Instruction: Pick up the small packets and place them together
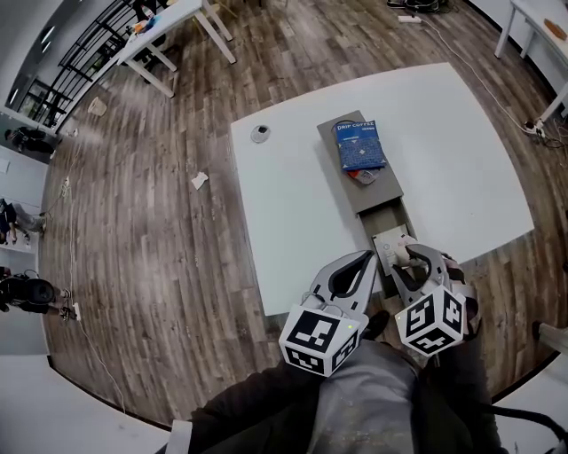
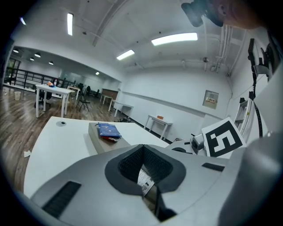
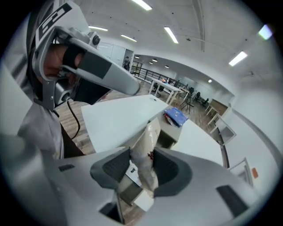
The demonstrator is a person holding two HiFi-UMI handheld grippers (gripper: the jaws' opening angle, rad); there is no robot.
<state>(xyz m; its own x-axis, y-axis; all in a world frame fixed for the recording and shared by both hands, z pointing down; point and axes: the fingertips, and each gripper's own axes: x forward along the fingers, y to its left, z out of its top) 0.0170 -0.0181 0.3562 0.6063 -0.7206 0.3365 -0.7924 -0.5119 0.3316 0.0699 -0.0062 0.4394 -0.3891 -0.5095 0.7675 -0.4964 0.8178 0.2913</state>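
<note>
A white table (image 1: 293,204) stands on a floor of grey-brown wood planks (image 1: 160,222). Down the table runs a long grey box (image 1: 377,197), flat-topped and matt. At its far end lies a blue packet (image 1: 359,146), glossy and rectangular, printed "DRIP COFFEE". It rests on a red packet (image 1: 364,176) whose edge pokes out on the near side. Left of the box's far end sits a small round disc (image 1: 260,133), well apart from it. A scrap of paper (image 1: 200,180) lies on the floor to the left, and white tables (image 1: 169,27) stand far off.

The near end of the box is an open compartment (image 1: 390,222) with a white printed packet (image 1: 388,245) inside. Over it hangs the right gripper (image 1: 413,259), its dark ribbed pads clamped on a pale packet (image 3: 148,145). This one is crinkled and shiny, marked with a little red print, and stands upright above the jaws. Just to the left, near the table's near edge, is the left gripper (image 1: 366,259). Its jaws are together at the tips, with nothing pinched between them
</note>
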